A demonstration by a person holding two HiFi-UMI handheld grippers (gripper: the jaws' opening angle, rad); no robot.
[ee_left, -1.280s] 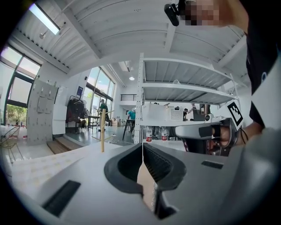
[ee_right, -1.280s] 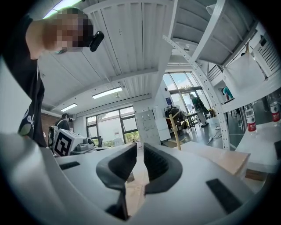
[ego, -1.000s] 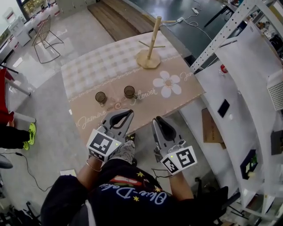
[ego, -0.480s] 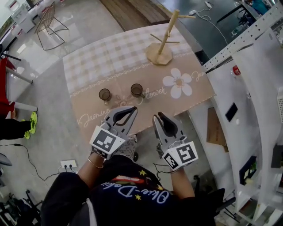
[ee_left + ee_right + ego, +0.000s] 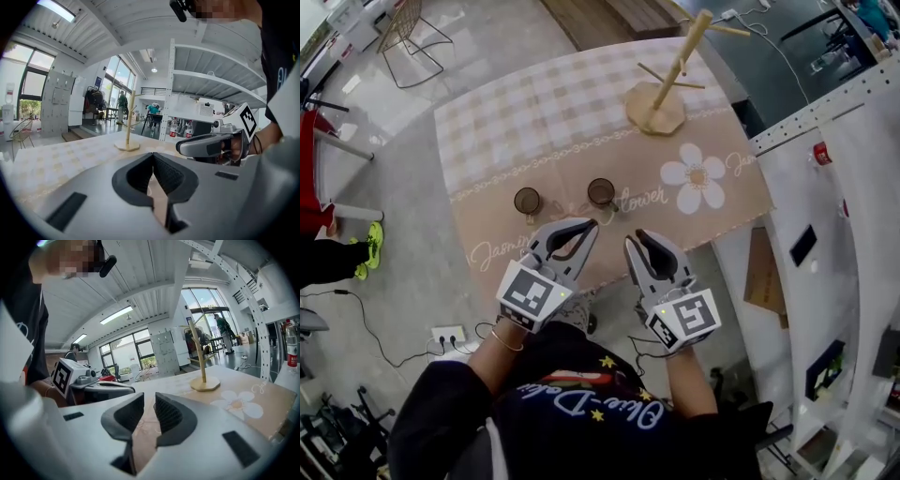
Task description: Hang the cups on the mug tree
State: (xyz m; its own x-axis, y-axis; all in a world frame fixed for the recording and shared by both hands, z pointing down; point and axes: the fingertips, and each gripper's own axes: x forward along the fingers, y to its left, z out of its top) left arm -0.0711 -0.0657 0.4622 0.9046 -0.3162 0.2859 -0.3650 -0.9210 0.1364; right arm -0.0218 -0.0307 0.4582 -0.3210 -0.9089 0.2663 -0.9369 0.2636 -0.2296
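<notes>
Edged forward: left gripper [image 5: 586, 225], jaws pressed together, empty; right gripper [image 5: 634, 237], jaws slightly apart, empty. Left cup [image 5: 527, 200] just ahead-left of left gripper; right cup [image 5: 601, 191] just ahead, between both. Mug tree [image 5: 661, 94] far ahead-right.

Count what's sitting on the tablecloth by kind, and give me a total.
Cups: 2
Mug tree: 1
Total: 3
</notes>
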